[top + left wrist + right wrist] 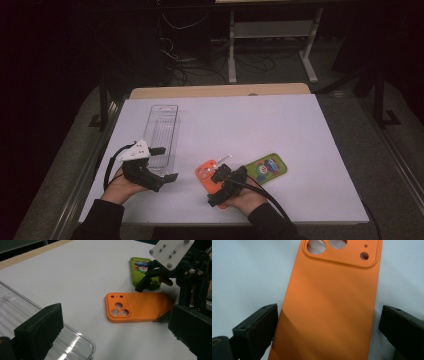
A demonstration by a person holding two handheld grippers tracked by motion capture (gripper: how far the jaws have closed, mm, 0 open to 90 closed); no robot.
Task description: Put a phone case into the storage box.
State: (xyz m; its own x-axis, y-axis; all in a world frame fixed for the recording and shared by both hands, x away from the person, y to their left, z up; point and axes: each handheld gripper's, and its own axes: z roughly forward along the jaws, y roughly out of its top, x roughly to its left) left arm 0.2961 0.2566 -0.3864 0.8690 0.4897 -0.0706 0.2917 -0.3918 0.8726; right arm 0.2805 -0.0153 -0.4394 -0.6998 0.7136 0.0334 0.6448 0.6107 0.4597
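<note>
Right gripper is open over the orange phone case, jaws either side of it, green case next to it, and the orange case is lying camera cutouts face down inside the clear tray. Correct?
Not quite. The orange phone case lies on the white table, not in the clear tray; the high view shows the tray apart, by the left gripper. The rest holds: the right gripper is open astride it, with the green case alongside.
</note>
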